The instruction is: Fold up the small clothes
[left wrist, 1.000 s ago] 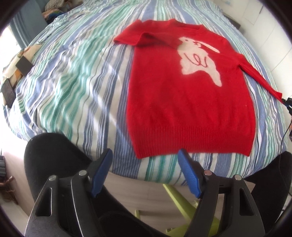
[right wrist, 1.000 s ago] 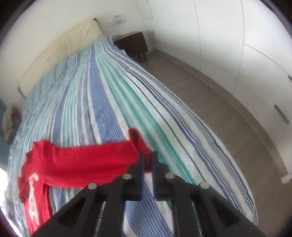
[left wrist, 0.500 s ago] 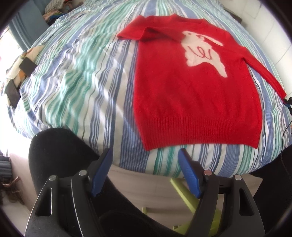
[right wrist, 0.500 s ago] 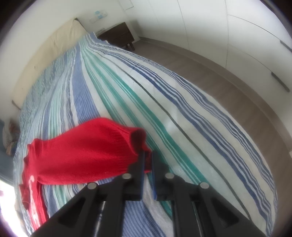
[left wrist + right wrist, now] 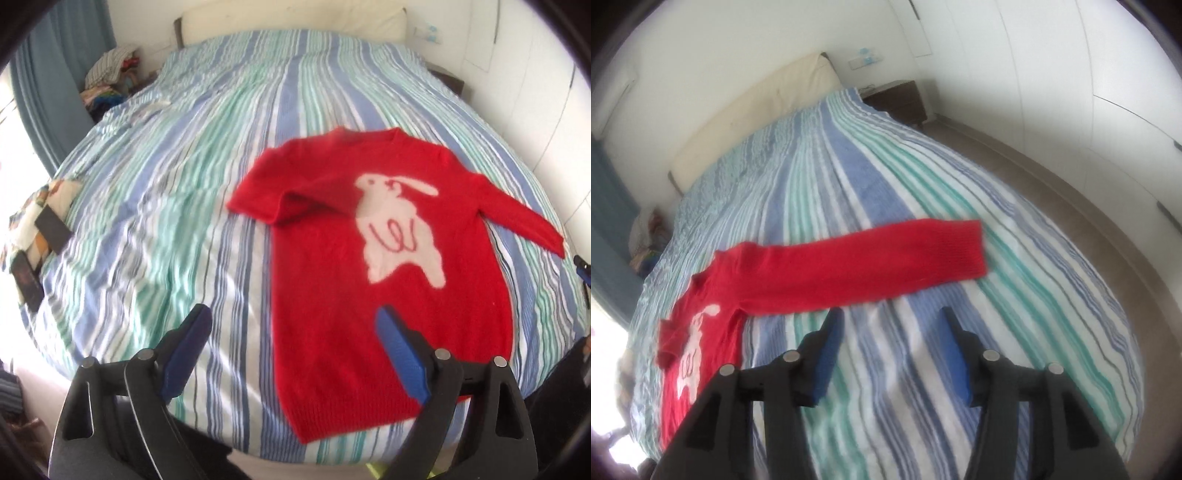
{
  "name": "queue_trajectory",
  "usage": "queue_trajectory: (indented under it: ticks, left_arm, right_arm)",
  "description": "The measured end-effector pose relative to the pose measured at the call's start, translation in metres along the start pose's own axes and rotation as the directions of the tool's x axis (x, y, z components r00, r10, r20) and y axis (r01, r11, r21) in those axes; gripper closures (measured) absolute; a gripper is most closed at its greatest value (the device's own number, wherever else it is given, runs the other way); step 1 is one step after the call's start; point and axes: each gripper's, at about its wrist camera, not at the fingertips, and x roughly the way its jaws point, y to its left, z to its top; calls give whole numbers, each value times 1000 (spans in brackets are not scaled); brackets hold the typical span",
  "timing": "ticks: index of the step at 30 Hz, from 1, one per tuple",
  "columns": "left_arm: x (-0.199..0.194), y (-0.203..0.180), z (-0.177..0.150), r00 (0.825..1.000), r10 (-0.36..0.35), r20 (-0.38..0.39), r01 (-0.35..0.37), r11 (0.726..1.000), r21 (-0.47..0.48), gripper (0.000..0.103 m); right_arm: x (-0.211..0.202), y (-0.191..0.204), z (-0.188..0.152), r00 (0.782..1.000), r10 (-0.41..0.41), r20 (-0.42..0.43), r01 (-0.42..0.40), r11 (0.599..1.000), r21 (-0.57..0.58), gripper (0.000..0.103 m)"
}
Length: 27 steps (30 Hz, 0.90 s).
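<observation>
At the left edge of the bed (image 5: 221, 122), a patterned cloth (image 5: 44, 206) lies with two dark flat things on it, too blurred to name. The striped cover runs up to a pale headboard (image 5: 291, 18). The left tool (image 5: 291, 339) hangs above the near edge of the bed, its blue-padded jaws spreading wider, nothing between them; its right finger shows in front of the sweater's lower body, but whether it touches I cannot tell. The red sweater (image 5: 325, 288) lies flat, front up, right of the bed's middle, a white rabbit (image 5: 399, 225) on its chest. One sleeve is folded in across the shoulder; the other stretches straight out to the right. The right tool (image 5: 892, 350) hovers just short of that stretched sleeve (image 5: 871, 262), jaws opening and empty, the cuff lying free on the cover. A dark nightstand (image 5: 897, 99) stands by the far wall.
</observation>
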Motion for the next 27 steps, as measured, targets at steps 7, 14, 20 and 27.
queue_trajectory:
  ticks: [7, 14, 20, 27]
  left_arm:
    - [121, -61, 62, 990, 117, -74, -64, 861, 504, 36]
    - [196, -75, 83, 979, 176, -103, -78, 788, 610, 46]
    - [182, -64, 104, 998, 45, -54, -14, 875, 484, 100]
    - [117, 164, 134, 999, 41, 36, -26, 942, -335, 100]
  right_arm:
    - [16, 79, -73, 977, 159, -142, -174, 980, -101, 51]
    - [22, 99, -101, 973, 148, -176, -178, 969, -171, 51]
    - [27, 97, -101, 976, 117, -183, -151, 970, -188, 51]
    - [23, 99, -103, 980, 105, -171, -142, 965, -220, 51]
